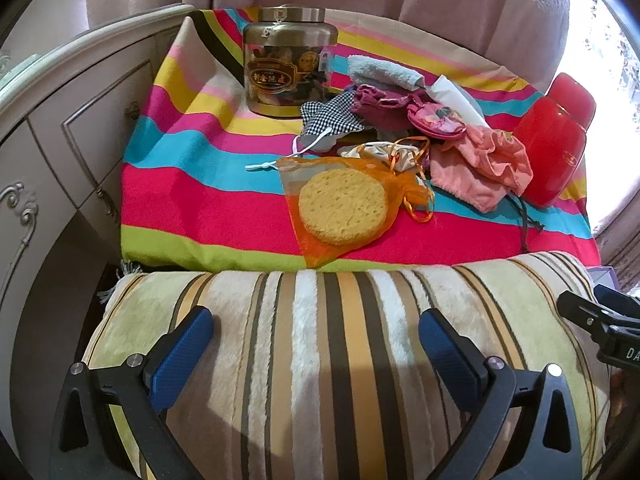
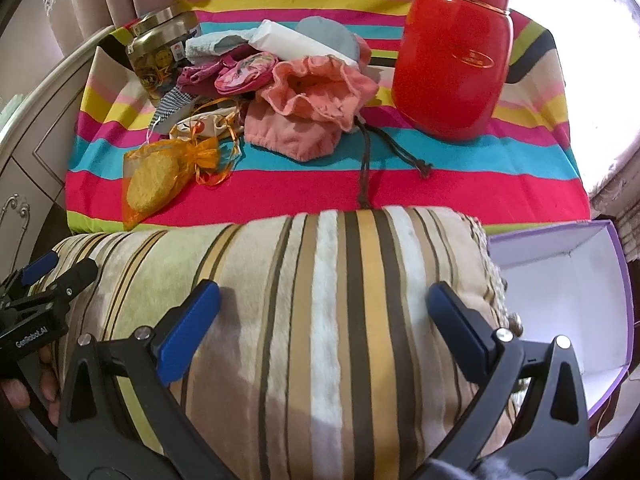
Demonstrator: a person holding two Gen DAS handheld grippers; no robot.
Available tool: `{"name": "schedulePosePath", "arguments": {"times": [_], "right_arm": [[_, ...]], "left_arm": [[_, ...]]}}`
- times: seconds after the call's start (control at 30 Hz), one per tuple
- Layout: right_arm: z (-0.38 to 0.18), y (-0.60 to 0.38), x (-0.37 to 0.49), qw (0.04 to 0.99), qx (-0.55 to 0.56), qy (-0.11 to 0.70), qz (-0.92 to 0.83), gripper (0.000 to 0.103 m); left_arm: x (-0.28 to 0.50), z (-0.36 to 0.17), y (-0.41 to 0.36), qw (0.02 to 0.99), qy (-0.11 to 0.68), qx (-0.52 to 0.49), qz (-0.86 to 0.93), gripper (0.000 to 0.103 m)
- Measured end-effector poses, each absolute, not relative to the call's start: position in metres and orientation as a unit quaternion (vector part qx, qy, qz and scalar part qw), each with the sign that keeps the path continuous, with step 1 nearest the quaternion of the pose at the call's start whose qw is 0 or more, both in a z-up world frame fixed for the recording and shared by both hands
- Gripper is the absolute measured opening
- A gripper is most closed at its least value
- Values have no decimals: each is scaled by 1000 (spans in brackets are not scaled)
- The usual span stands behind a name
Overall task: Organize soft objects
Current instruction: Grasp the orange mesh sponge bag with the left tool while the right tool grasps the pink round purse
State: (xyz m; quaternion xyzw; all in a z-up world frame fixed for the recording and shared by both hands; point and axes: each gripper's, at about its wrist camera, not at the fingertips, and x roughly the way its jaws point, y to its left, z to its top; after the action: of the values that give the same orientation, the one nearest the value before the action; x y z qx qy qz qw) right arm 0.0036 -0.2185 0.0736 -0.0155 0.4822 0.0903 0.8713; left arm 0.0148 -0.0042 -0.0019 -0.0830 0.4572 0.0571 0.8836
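A plush striped cushion point(image 1: 340, 340) point(image 2: 340, 300) fills the near part of both views. My left gripper point(image 1: 316, 336) is open, its blue pads wide apart over the cushion's left half. My right gripper point(image 2: 326, 308) is open too, spread over the right half. Beyond the cushion, on a bright striped cloth point(image 1: 200, 208), lies a heap of soft items. It holds a yellow sponge in an orange mesh bag point(image 1: 342, 212) point(image 2: 154, 182), a pink drawstring pouch point(image 1: 480, 168) point(image 2: 312, 116), a checked face mask point(image 1: 332, 118), a magenta purse point(image 2: 244, 72) and a pale blue towel point(image 1: 384, 72).
A red jar point(image 2: 452, 52) stands at the cloth's right side and a gold-lidded jar point(image 1: 290, 60) at the back left. An open purple-edged white box point(image 2: 560, 272) sits right of the cushion. A cream dresser point(image 1: 60, 140) is on the left, with curtains behind.
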Motion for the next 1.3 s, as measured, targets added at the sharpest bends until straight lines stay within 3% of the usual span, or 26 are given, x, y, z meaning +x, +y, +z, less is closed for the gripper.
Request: {"name": "schedulePosePath", "arguments": {"times": [0.33, 0.77, 1.0, 1.13, 1.3], "right_arm": [[77, -217, 36, 870, -1, 481, 105, 103], [73, -217, 110, 868, 29, 485, 104, 103], [93, -189, 128, 896, -28, 426, 127, 103], [99, -151, 139, 893, -112, 401, 170, 103], [92, -124, 163, 881, -152, 404, 191, 103]], "left_arm": [[46, -3, -7, 877, 472, -78, 47, 103], [126, -38, -1, 829, 550, -98, 36, 103], [155, -52, -3, 819, 567, -79, 44, 103], [158, -48, -9, 831, 552, -54, 52, 82], [152, -45, -8, 838, 540, -73, 36, 82]]}}
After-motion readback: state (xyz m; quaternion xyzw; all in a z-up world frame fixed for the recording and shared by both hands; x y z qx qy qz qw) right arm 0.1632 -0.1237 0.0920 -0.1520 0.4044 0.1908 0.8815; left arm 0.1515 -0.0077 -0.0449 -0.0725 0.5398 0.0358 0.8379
